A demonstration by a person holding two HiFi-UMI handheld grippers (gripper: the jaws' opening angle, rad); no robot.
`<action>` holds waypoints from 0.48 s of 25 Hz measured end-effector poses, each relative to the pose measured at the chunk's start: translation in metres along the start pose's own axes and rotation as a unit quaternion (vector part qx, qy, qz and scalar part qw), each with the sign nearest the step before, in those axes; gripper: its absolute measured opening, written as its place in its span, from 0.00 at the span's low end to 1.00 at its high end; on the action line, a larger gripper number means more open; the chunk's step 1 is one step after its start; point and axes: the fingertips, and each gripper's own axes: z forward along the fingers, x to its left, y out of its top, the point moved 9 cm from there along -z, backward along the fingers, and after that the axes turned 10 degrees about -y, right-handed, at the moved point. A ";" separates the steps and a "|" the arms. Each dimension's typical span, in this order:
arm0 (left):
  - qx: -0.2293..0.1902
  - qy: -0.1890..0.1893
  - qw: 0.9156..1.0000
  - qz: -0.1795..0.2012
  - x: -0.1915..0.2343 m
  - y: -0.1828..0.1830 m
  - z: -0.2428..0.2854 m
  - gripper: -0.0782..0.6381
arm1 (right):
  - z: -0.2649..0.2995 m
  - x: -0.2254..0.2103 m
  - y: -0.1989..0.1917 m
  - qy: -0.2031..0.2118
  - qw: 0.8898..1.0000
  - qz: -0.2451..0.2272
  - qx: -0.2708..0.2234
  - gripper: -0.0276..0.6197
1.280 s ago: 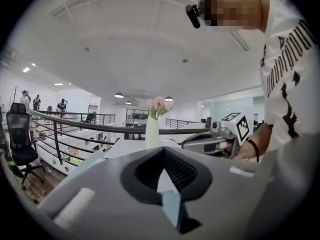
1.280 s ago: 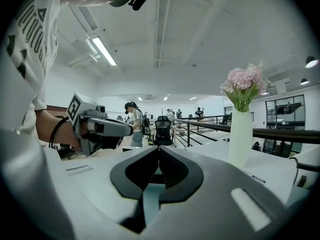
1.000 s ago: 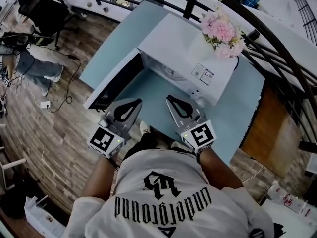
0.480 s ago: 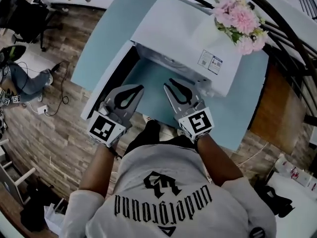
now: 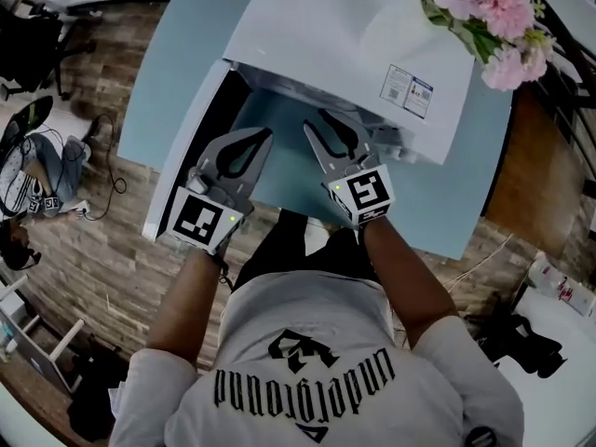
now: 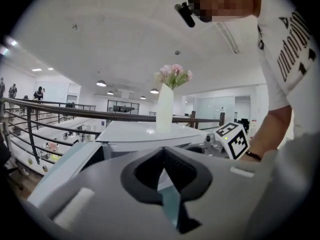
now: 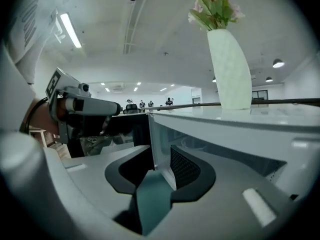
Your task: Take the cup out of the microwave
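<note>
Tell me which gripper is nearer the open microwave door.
Left. The left gripper is close beside the door; the right gripper, its empty jaws having just been opening, is further across, in front of the microwave.

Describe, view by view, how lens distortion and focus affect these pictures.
Head view: fisheye bows the table edges. Left gripper view: round black vignette, soft foreground, vase sharper. Right gripper view: vase leans and bulges; ceiling strip light is blown out white.
</note>
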 end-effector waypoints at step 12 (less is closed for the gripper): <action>0.004 0.003 1.000 -0.011 0.032 -0.044 0.026 0.18 | 0.064 -0.015 -0.050 -0.021 1.000 0.006 0.016 0.24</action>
